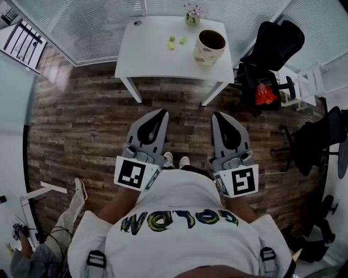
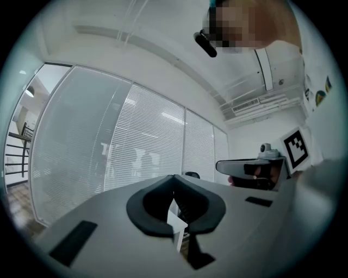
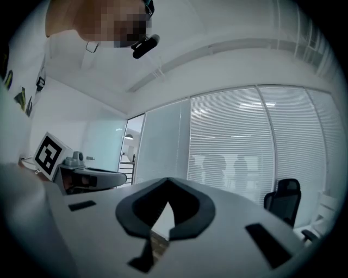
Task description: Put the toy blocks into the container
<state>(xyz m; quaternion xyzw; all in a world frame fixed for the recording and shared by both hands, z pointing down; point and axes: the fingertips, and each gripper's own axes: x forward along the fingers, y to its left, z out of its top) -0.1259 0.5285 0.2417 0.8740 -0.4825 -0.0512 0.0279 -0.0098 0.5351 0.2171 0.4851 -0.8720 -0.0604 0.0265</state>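
Observation:
Three small toy blocks lie on the white table [image 1: 147, 54] at the far side of the room: two green ones [image 1: 172, 38] [image 1: 183, 40] and a yellow one [image 1: 171, 46]. The container [image 1: 210, 46], a cream cup with a dark inside, stands just right of them. My left gripper [image 1: 164, 111] [image 2: 174, 176] and right gripper [image 1: 216, 114] [image 3: 167, 179] are held level in front of my body, well short of the table. Both are shut with nothing between their jaws. Each gripper view shows only blinds and the other gripper, no blocks.
A small flower pot [image 1: 193, 15] stands at the table's back edge. A black office chair [image 1: 277, 46] with a red item [image 1: 265, 93] sits right of the table, and another chair [image 1: 321, 136] further right. Wooden floor [image 1: 81, 119] lies between me and the table. A person's leg [image 1: 68, 217] shows lower left.

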